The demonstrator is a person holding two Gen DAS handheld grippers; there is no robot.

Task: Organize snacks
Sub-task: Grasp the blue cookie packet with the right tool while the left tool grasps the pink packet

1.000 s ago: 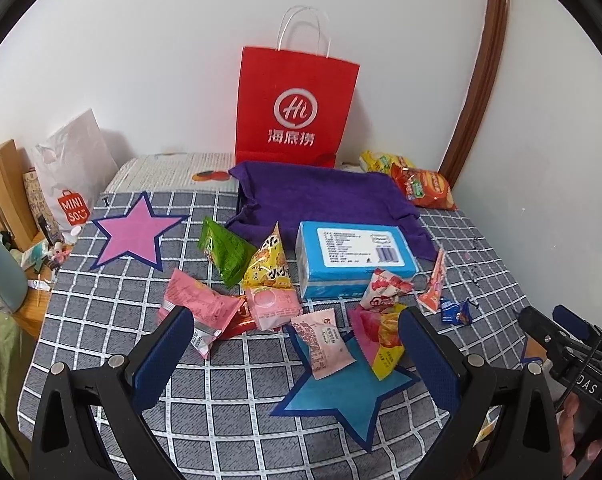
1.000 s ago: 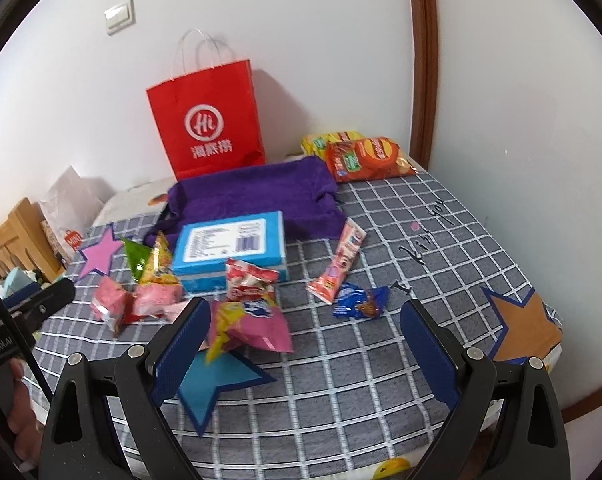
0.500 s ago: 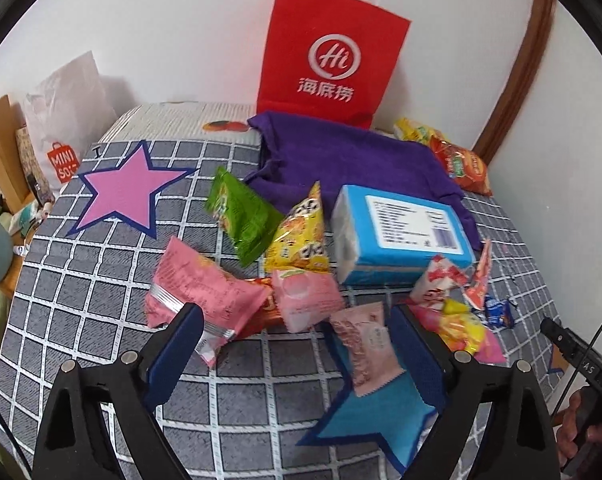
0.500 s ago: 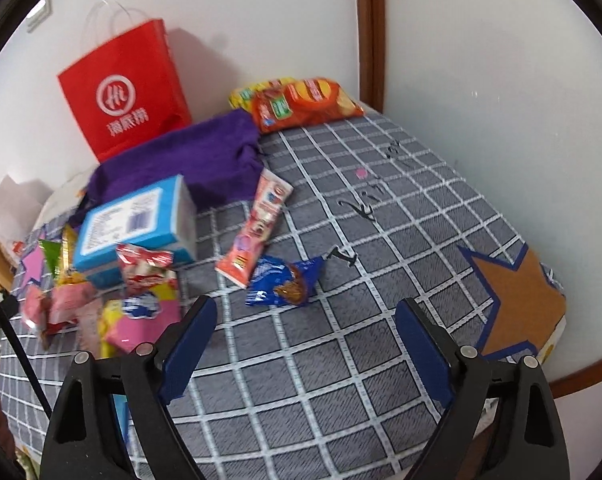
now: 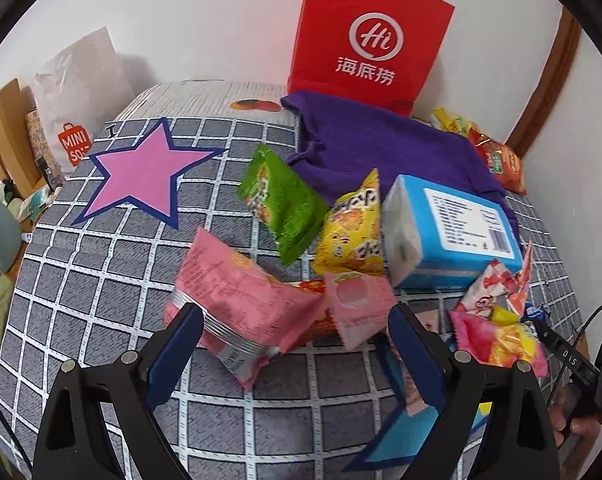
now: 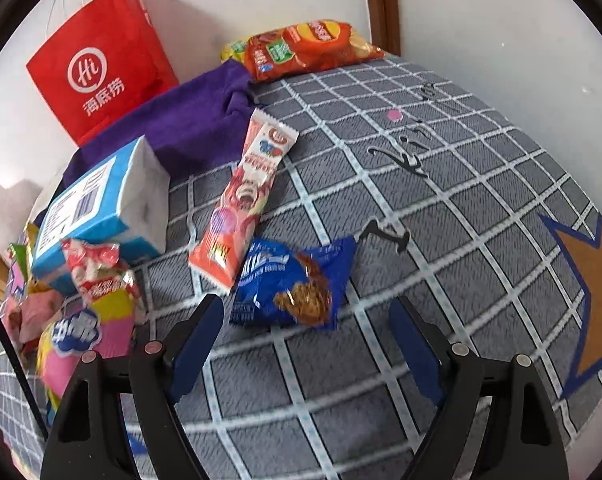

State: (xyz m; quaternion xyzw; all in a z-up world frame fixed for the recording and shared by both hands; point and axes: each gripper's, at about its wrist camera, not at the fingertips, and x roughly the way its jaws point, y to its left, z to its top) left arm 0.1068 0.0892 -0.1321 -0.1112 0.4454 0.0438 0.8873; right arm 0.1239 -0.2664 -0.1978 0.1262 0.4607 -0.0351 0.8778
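Note:
My left gripper (image 5: 297, 344) is open, its jaws on either side of a large pink snack pack (image 5: 241, 308) and a small pink packet (image 5: 357, 308). Behind these lie a green packet (image 5: 281, 200), a yellow packet (image 5: 353, 232) and a blue tissue box (image 5: 449, 232). My right gripper (image 6: 307, 332) is open just in front of a blue cookie packet (image 6: 293, 280). A long red-and-white snack bar (image 6: 245, 196) lies behind it. Red chip bags (image 6: 305, 48) lie at the back by the wall.
A red paper bag (image 5: 365, 36) stands against the wall behind a purple cloth (image 5: 381, 144). Paper stars lie on the checked cover: pink (image 5: 141, 172), blue (image 5: 397, 436), brown (image 6: 597, 304). A white Miniso bag (image 5: 77, 92) stands at the left edge.
Both grippers have moved forward and down toward the snacks. The left now frames the pink packs; the right has closed in on the blue cookie packet.

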